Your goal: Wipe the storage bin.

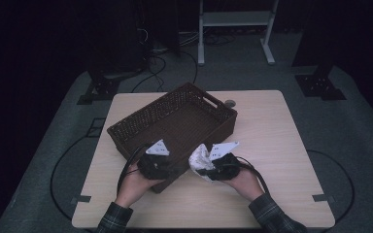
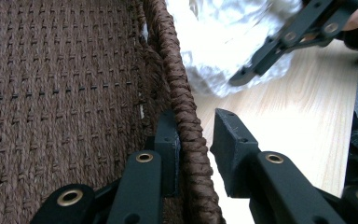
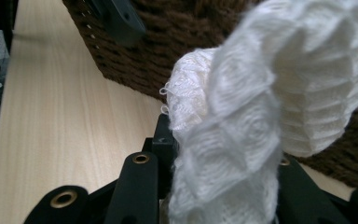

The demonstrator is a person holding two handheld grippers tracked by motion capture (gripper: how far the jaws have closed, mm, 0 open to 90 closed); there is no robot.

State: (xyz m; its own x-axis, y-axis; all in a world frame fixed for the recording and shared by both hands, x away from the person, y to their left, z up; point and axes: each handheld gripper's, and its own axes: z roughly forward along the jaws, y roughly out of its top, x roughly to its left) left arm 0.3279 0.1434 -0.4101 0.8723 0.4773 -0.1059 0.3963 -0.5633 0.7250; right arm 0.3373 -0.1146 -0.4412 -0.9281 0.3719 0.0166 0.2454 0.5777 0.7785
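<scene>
While the white knitted cloth [image 3: 242,121] hangs bunched between the jaws of the right gripper [image 1: 212,171], it sits just off the counter [image 1: 272,145] near the front edge, right beside the near corner of the basket [image 1: 141,116]; the jaws are clamped on it, apparently so it can be lifted over the rim.

Item: cloth, white, waffle-textured knit, crumpled, soft, one fold drooping free above the jaws. No label or tag in view.

Item: basket, dark brown, woven, rectangular, with a handle slot in its far end wall; set at an angle across the middle of the counter, inside bare.

Item: left gripper [image 1: 156,167], jaws at a narrow setting astride the braided rim [image 2: 186,116] at the basket's near corner, one jaw inside, one outside. The inner jaw lies against the weave; the outer stands a little apart, so a firm pinch cannot be told. Likely purpose: steadying the basket.

Writing, brands: none readable anywhere.
</scene>
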